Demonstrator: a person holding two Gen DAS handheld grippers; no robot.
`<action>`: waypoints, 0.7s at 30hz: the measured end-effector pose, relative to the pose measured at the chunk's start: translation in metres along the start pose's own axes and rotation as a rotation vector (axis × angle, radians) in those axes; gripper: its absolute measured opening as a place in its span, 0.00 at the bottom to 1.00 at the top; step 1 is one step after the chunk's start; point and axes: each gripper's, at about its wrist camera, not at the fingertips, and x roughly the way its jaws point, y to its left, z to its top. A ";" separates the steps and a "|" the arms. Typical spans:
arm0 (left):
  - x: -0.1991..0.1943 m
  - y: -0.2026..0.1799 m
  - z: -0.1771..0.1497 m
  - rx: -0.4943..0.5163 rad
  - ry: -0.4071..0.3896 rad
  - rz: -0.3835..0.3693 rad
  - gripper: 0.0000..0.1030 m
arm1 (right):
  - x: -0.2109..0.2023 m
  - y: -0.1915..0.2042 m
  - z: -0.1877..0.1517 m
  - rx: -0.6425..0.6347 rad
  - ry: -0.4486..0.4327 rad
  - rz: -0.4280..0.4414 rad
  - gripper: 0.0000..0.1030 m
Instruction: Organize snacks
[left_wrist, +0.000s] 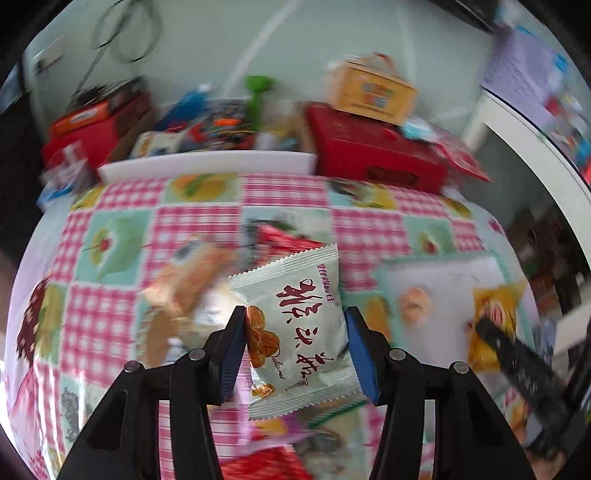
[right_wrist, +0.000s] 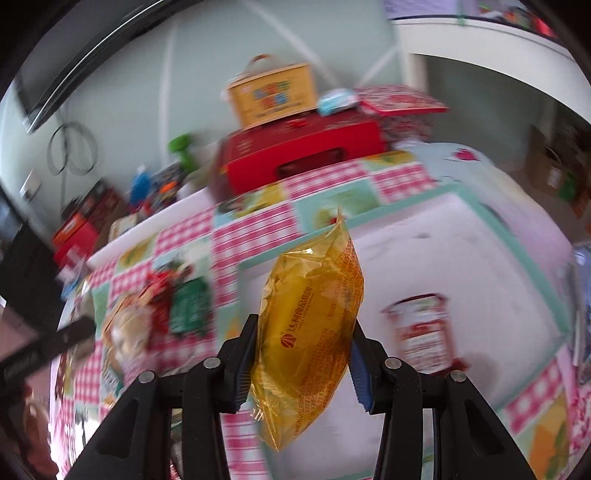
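Observation:
My left gripper (left_wrist: 295, 317) is shut on a pale green snack packet (left_wrist: 299, 332) with red Chinese lettering and holds it above the checked tablecloth (left_wrist: 288, 203). My right gripper (right_wrist: 304, 325) is shut on a yellow snack packet (right_wrist: 310, 325) and holds it upright above the cloth; it also shows at the right of the left wrist view (left_wrist: 491, 325). A blurred pile of loose snack packets (left_wrist: 192, 280) lies on the cloth to the left; it shows in the right wrist view (right_wrist: 155, 317) too. A red-and-white packet (right_wrist: 423, 336) lies on a white mat (right_wrist: 461, 251).
A white tray (left_wrist: 207, 164) stands at the back of the table with boxes and packets behind it. A large red box (left_wrist: 369, 147) carries a yellow carton (left_wrist: 373, 92). A white cabinet (left_wrist: 535, 147) stands at the right. The white mat has a teal border.

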 end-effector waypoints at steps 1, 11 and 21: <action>0.001 -0.014 -0.002 0.028 0.004 -0.013 0.53 | -0.002 -0.008 0.003 0.015 -0.010 -0.015 0.46; 0.026 -0.121 -0.009 0.225 0.037 -0.088 0.53 | -0.009 -0.086 0.019 0.145 -0.082 -0.179 0.46; 0.078 -0.179 0.001 0.301 0.104 -0.087 0.53 | 0.003 -0.118 0.019 0.194 -0.075 -0.258 0.46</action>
